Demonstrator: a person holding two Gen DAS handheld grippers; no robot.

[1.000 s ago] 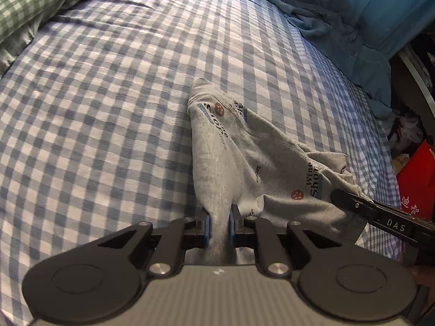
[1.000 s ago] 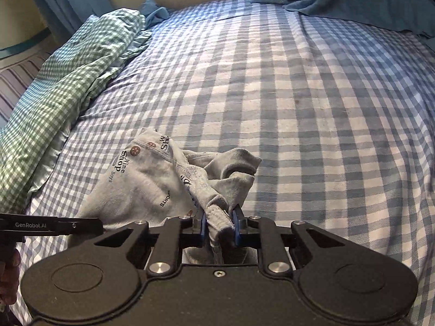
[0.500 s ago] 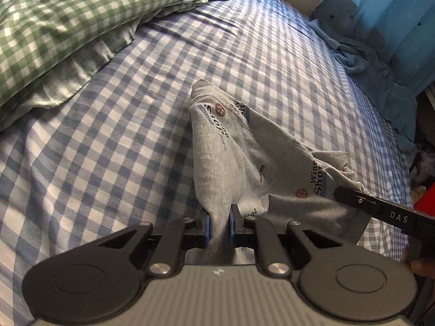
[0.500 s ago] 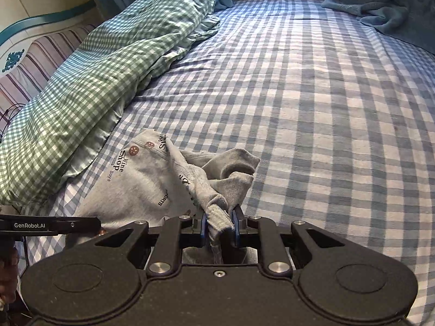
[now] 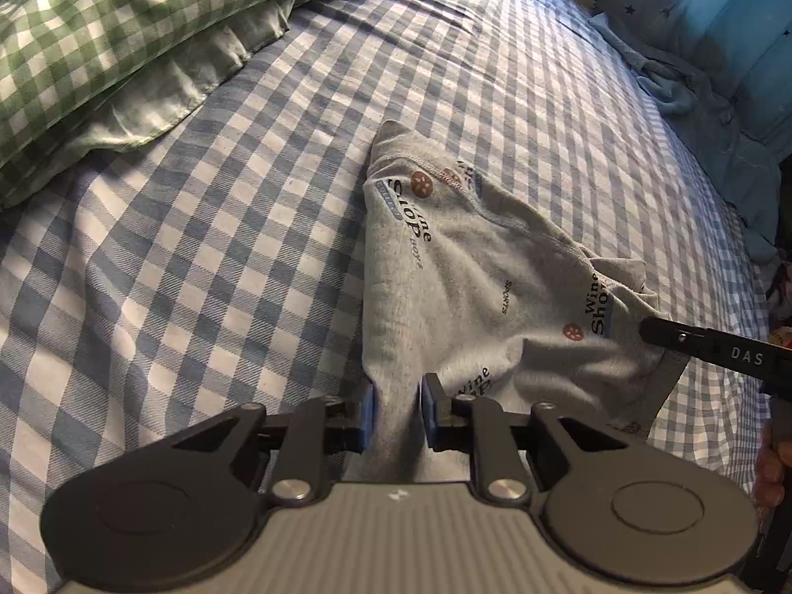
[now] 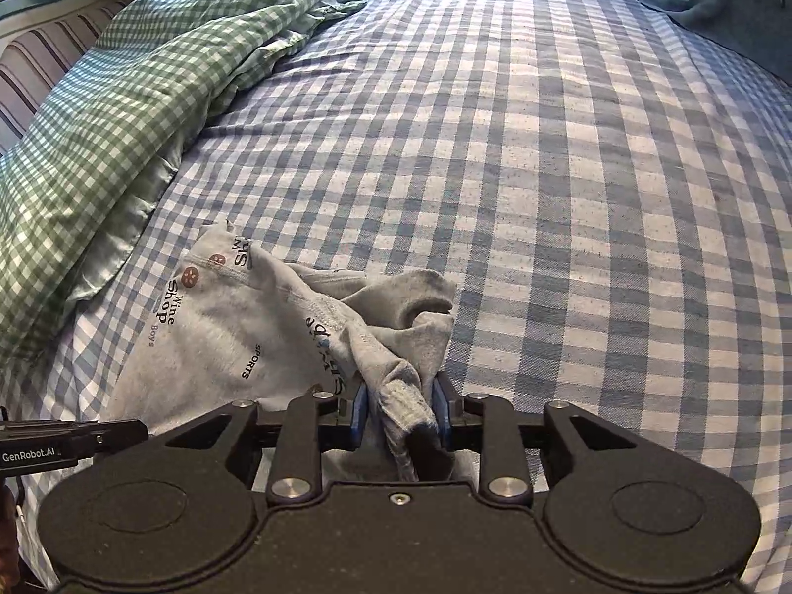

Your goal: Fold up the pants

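Grey printed pants (image 5: 460, 272) lie crumpled on the blue checked bed sheet (image 5: 222, 272). My left gripper (image 5: 397, 408) is shut on one edge of the pants, which stretch away from it. My right gripper (image 6: 400, 413) is shut on a bunched, folded-over edge of the same pants (image 6: 237, 326). The right gripper's black finger (image 5: 713, 346) shows at the right of the left wrist view. The left gripper's finger (image 6: 64, 443) shows at the left of the right wrist view.
A green checked duvet (image 5: 99, 34) is heaped along the bed's left side, also in the right wrist view (image 6: 123, 99). A blue cloth (image 5: 693, 114) lies at the far right, by a blue curtain (image 5: 732, 10). Open sheet (image 6: 569, 198) stretches ahead.
Both grippers have carried the pants leftward toward the green duvet, which now fills more of both views. The grips have not changed.
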